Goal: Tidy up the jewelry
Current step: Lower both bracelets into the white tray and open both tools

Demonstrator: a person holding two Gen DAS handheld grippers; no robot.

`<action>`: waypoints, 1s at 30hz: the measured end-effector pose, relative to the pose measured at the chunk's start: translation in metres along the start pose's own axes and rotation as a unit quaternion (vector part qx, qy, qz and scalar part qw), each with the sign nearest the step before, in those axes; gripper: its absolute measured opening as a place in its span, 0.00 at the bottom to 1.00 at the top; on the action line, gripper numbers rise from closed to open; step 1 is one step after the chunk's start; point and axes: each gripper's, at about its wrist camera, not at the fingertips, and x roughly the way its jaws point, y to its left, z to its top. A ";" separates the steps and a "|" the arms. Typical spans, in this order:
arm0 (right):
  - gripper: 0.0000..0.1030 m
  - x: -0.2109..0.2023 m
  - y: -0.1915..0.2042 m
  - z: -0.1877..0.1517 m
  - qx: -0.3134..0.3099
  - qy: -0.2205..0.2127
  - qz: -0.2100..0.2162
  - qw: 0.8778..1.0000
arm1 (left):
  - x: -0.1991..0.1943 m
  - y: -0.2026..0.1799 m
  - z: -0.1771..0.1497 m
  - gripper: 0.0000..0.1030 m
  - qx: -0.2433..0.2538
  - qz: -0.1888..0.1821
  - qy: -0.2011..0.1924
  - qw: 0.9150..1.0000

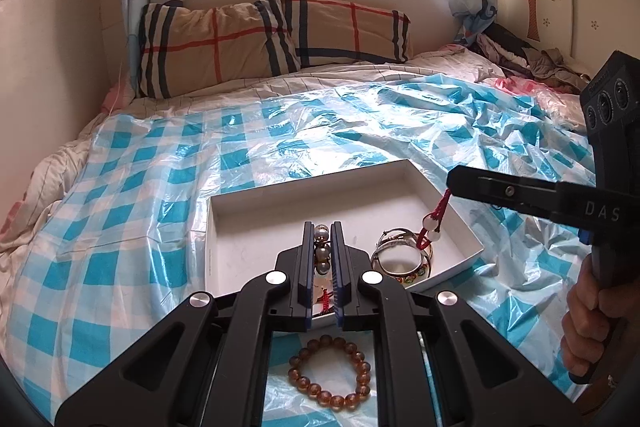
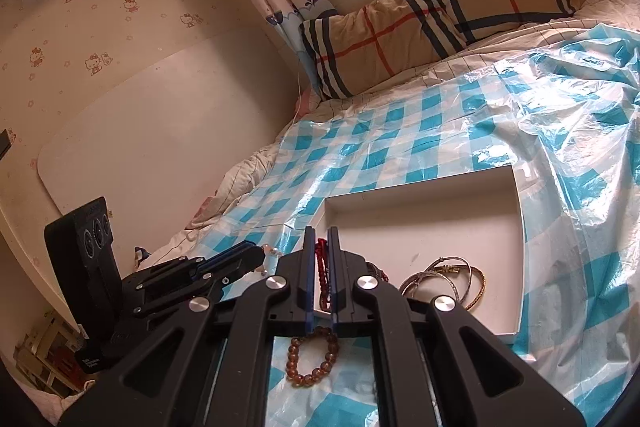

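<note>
My left gripper (image 1: 322,227) is shut on a string of grey and pale beads (image 1: 322,253), held above the near edge of a shallow white box (image 1: 448,203). My right gripper (image 1: 450,183) comes in from the right, shut on a red cord (image 1: 440,207) that hangs with white beads (image 1: 430,229) over the box. In the right wrist view the red cord (image 2: 320,259) runs between the shut fingers of the right gripper (image 2: 320,231), and the left gripper (image 2: 260,255) is at the left. Whether cord and bead string are one piece I cannot tell. Several bangles (image 1: 402,261) lie in the box.
An amber bead bracelet (image 1: 330,373) lies on the blue-checked plastic sheet (image 1: 120,227) just in front of the box. The sheet covers a bed with plaid pillows (image 1: 216,43) at the far end. A person's hand (image 1: 588,323) holds the right gripper's handle. A wall runs along the left.
</note>
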 end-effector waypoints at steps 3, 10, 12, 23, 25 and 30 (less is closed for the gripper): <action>0.07 0.019 -0.012 0.002 -0.001 0.015 -0.027 1.000 | 0.020 0.000 0.005 0.07 -0.006 -0.012 0.005 1.000; 0.42 0.031 -0.046 -0.003 0.028 0.030 -0.063 0.997 | 0.062 0.015 -0.004 0.09 -0.032 -0.012 0.057 0.998; 0.45 0.023 -0.045 -0.006 0.023 0.028 -0.069 0.997 | 0.059 0.021 -0.009 0.13 -0.039 -0.005 0.057 0.998; 0.59 -0.002 -0.031 -0.041 -0.010 0.067 -0.113 0.991 | 0.026 0.033 -0.041 0.41 -0.047 0.008 0.074 0.996; 0.59 0.000 -0.031 -0.048 -0.023 0.081 -0.132 0.988 | 0.021 0.035 -0.051 0.42 -0.048 0.007 0.083 0.995; 0.59 0.005 -0.024 -0.066 -0.044 0.121 -0.138 0.982 | 0.017 0.030 -0.074 0.45 -0.032 -0.008 0.113 0.993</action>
